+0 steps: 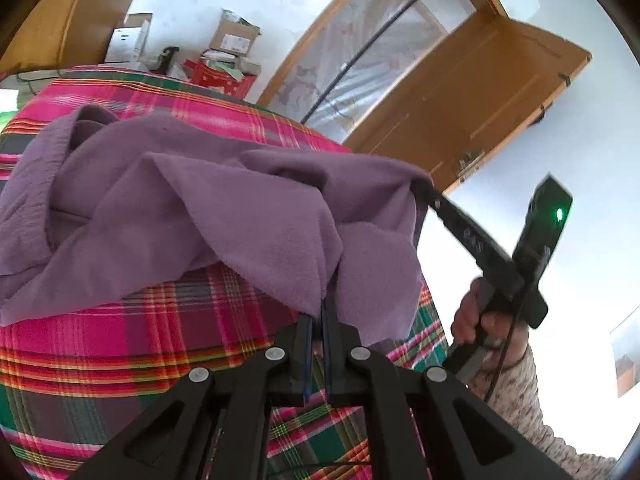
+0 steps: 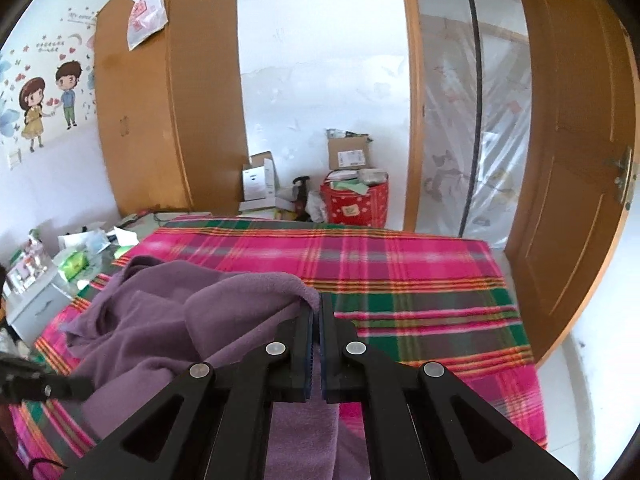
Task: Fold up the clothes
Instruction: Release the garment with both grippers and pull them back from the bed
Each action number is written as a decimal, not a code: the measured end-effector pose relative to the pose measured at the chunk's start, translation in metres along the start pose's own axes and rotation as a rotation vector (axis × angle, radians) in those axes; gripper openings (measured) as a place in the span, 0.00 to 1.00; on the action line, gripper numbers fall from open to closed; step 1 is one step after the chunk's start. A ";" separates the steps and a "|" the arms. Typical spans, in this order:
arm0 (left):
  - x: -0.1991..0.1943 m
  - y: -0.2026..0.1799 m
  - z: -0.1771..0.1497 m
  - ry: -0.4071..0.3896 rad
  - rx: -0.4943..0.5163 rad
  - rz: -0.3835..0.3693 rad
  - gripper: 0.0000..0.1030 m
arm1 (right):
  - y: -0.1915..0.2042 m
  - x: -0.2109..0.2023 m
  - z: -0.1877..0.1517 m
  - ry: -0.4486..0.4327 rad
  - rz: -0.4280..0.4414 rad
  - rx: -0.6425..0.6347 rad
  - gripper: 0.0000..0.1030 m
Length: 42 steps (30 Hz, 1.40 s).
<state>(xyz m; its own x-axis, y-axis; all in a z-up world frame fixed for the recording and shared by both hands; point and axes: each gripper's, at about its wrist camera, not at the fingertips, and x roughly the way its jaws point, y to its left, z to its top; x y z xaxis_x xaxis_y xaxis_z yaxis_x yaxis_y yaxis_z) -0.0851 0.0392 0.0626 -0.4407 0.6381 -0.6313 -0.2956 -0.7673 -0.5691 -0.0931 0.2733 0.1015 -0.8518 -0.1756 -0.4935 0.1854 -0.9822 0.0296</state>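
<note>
One purple fleece garment [image 1: 192, 200] is seen on one pink, green and red plaid bedspread [image 2: 400, 264]. Two black two-finger grippers are counted: left [image 1: 316, 312], right [image 2: 316, 308].

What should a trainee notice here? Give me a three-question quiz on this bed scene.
1. True or false: both tongs, the left tongs and the right tongs, are shut on the purple garment.
2. What does the garment rest on? A) a bare floor B) a plaid bedspread C) a chair
3. Fill in: the wooden door stands ____.

Key: 1 true; 2 B; 3 open
</note>
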 end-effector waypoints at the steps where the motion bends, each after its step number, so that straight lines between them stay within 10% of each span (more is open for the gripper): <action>1: 0.002 0.000 -0.001 0.007 0.000 0.004 0.04 | -0.003 0.002 0.001 -0.003 -0.010 -0.003 0.03; 35: 0.042 0.025 -0.008 0.117 -0.111 0.044 0.13 | -0.084 0.130 -0.008 0.222 -0.138 0.072 0.04; 42: 0.003 0.042 -0.019 0.054 -0.145 0.065 0.25 | -0.074 0.092 -0.009 0.193 -0.118 0.084 0.30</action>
<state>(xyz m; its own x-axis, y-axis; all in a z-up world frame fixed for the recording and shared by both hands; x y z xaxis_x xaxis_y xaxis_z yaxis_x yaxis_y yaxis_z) -0.0830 0.0098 0.0272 -0.4074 0.5933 -0.6943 -0.1412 -0.7920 -0.5939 -0.1805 0.3304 0.0465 -0.7541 -0.0515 -0.6548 0.0423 -0.9987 0.0298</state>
